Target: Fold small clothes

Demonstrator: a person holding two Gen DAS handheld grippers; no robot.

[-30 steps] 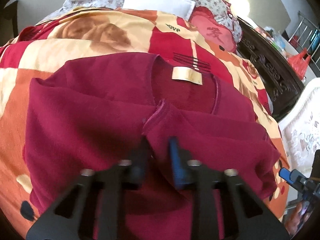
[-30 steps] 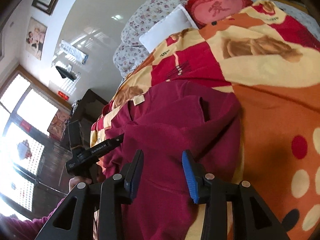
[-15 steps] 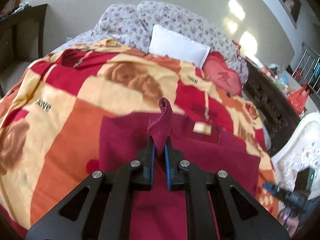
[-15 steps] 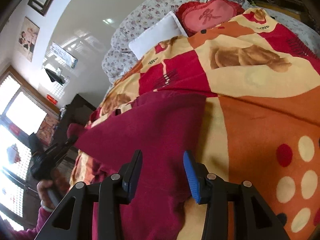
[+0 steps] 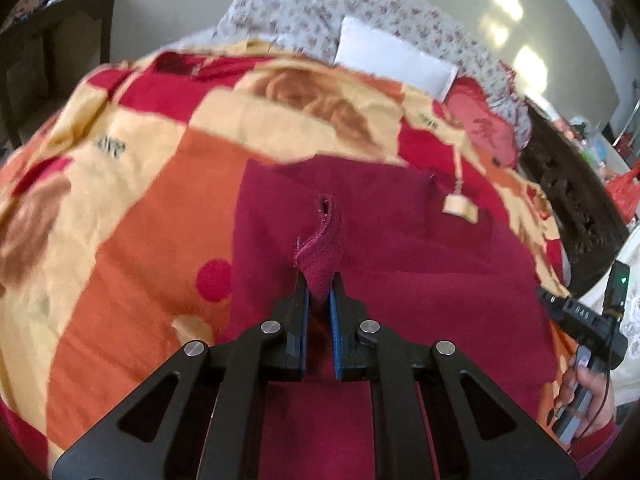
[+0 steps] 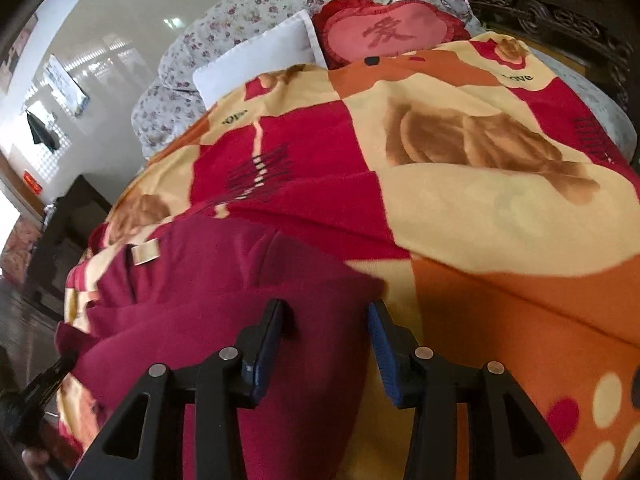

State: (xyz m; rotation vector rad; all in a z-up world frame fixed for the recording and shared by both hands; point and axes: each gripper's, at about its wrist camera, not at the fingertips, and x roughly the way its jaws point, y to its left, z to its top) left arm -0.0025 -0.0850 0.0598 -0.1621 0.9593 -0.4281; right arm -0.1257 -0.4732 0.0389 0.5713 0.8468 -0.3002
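since a second ago our left gripper [image 5: 319,292] has closed and lifted: then its jaws stood apart over the maroon shirt [image 5: 400,280], and now they pinch a narrow tuft of the hemmed edge, which stands up between the blue pads and curls at its tip. half a second ago that tuft was raised against the blanket; now it sits lower, nearer the shirt's body, so we judge the fold is being carried over and laid down.

our right gripper [image 6: 328,344] has its jaws wide apart, as in the earlier views, and holds nothing. it hovers over the near right edge of the shirt, with cloth showing in the gap between the pads; we cannot tell whether the pads touch it.

the shirt lies spread on the patchwork blanket [image 5: 140,200] of red, orange and cream that covers the bed, on the near part of it. its tan neck label [image 5: 460,209] faces up toward the far right. in the right wrist view the shirt's right side now looks doubled over with a smooth edge.

at the far end of the bed we see a white pillow [image 6: 260,60] and a heart-shaped red cushion [image 6: 384,32].

we see no basket, box or other container anywhere, so nothing to report inside one.
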